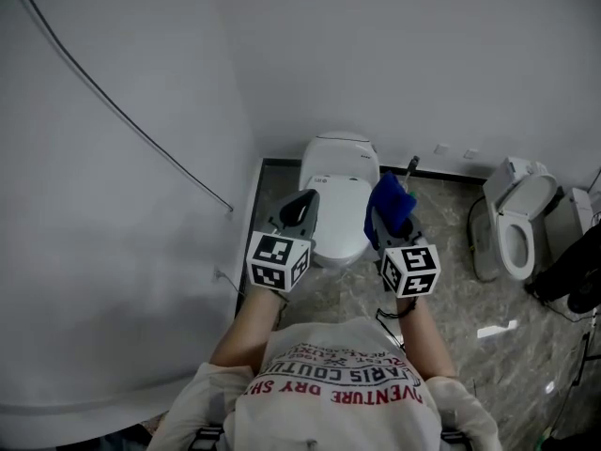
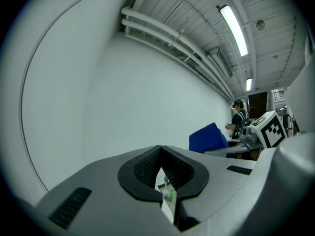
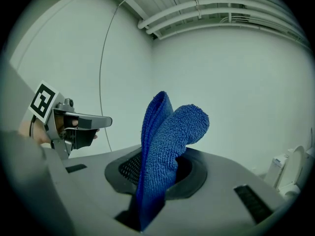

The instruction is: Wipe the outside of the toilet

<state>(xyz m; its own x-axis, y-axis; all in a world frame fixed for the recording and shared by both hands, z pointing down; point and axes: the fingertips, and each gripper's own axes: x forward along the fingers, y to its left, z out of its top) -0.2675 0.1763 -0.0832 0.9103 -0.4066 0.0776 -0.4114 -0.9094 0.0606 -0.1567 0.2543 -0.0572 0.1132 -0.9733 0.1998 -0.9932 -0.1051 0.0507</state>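
Note:
A white toilet (image 1: 338, 191) with its lid down stands against the back wall, straight ahead of me. Both grippers are held up above its front. My right gripper (image 1: 383, 219) is shut on a blue terry cloth (image 1: 392, 203). The cloth (image 3: 167, 136) stands folded up out of the right gripper's (image 3: 157, 168) jaws. My left gripper (image 1: 299, 209) hovers over the toilet's left side, apart from it. Its jaws (image 2: 160, 170) are closed to a thin slit with nothing in them. The cloth (image 2: 207, 137) also shows at the right of the left gripper view.
A curved white wall (image 1: 113, 205) with a thin cable (image 1: 122, 116) closes in on the left. A second toilet (image 1: 515, 222) with its lid up stands at the right on the marble floor (image 1: 451, 252). A dark object (image 1: 575, 272) lies at the far right edge.

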